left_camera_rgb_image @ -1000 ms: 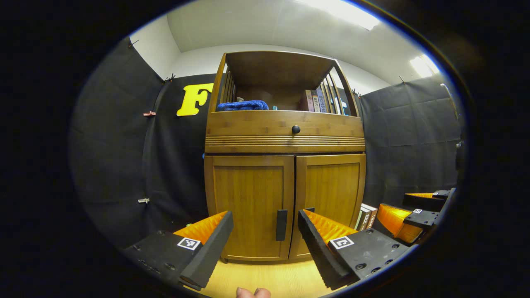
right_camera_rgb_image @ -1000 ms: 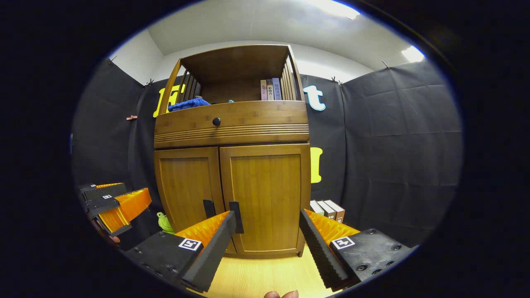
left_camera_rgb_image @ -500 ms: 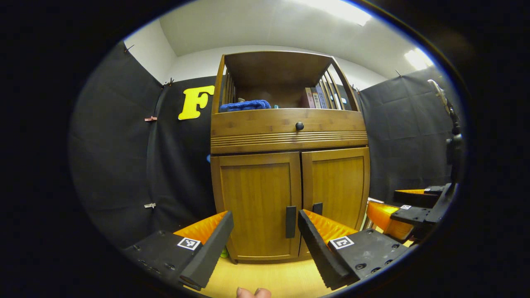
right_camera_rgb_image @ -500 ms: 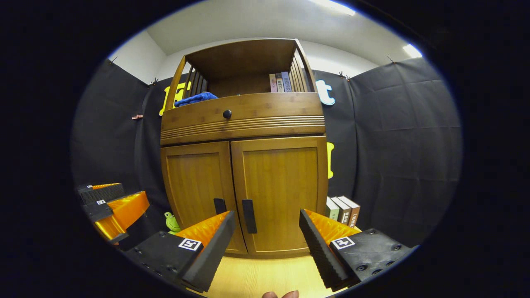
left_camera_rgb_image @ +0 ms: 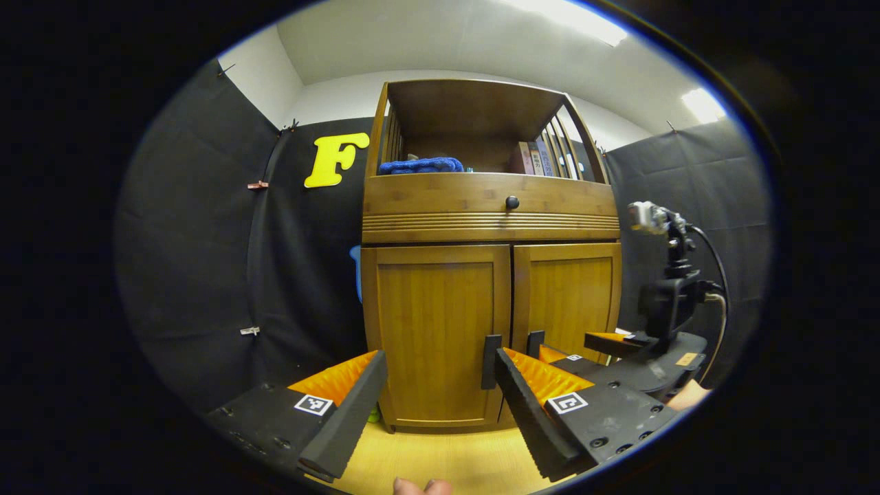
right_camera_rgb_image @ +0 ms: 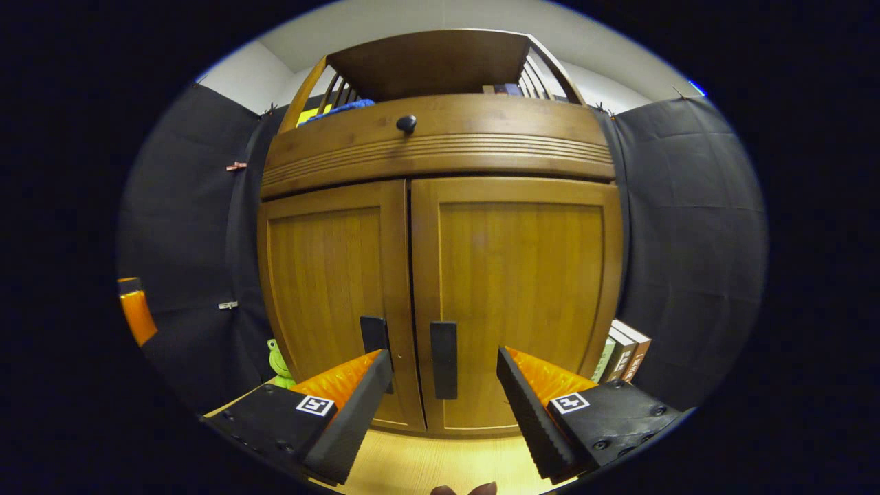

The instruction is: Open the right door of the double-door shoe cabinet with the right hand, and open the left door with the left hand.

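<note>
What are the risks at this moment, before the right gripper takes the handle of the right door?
The two handles stand close together: the open right gripper could catch the left door handle instead of the right door handle. The books beside the cabinet may be hit when the right door swings.

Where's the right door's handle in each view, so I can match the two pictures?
Left gripper view: the right door handle sits right of centre, low, just above that gripper's right finger.
Right gripper view: the right door handle stands near centre, low, between that gripper's open fingers.
Shared landmark: the round drawer knob above the doors.
</note>
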Available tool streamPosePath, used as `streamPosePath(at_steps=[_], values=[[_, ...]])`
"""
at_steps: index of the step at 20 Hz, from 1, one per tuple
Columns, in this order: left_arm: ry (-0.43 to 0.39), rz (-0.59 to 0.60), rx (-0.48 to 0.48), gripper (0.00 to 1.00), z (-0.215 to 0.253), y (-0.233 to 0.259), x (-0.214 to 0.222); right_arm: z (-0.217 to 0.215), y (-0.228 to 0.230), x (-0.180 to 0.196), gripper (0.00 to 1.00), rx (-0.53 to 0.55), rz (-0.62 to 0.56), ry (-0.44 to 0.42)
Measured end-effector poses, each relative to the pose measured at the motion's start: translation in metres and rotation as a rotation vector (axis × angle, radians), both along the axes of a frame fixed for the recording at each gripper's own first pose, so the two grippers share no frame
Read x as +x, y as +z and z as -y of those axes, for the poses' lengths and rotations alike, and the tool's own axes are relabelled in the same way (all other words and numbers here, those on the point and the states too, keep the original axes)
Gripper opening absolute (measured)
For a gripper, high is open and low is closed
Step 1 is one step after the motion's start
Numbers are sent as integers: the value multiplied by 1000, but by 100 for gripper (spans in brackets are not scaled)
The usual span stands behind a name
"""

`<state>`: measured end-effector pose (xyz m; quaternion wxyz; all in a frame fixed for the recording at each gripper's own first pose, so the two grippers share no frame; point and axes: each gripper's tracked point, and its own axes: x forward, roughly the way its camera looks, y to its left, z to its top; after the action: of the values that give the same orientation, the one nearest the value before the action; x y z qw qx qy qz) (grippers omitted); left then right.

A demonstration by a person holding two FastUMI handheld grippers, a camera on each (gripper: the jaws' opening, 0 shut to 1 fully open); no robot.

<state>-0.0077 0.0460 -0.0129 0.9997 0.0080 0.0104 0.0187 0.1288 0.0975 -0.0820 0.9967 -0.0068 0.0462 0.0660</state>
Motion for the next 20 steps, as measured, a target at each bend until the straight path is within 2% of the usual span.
streamPosePath(at_steps=[2,5,7,8,10,12,13,14,15,16,18,19,20], values=[[3,-4,-4,98,-4,-4,0,0,-16,20,96,21,-6,-5],[9,-15,2,98,-9,-12,-4,3,-42,46,98,70,-79,-30],[15,-16,7,98,-12,-13,-6,4,-48,65,95,46,-85,-41],[19,-19,6,98,-15,-14,-6,4,-51,70,85,25,-81,-41],[26,-29,-3,98,-19,-18,-5,-2,-56,74,72,10,-82,-28],[28,-39,-9,98,-21,-22,-4,-11,-65,81,63,-9,-90,-17],[29,-43,-12,98,-22,-24,-5,-2,-65,79,62,-35,-92,-54],[29,-43,-15,98,-22,-24,-6,1,-63,81,53,-24,-83,-78],[29,-41,-20,98,-22,-25,-8,0,-64,83,54,12,-87,-92],[28,-41,-23,98,-22,-24,-9,-1,-66,89,40,46,-97,-102],[32,-40,-19,98,-24,-25,-13,-1,-69,96,41,62,-130,-91],[36,-41,-14,98,-25,-27,-15,0,-69,96,36,57,-134,-79],[39,-42,-10,97,-26,-27,-16,2,-69,98,36,39,-119,-67]])
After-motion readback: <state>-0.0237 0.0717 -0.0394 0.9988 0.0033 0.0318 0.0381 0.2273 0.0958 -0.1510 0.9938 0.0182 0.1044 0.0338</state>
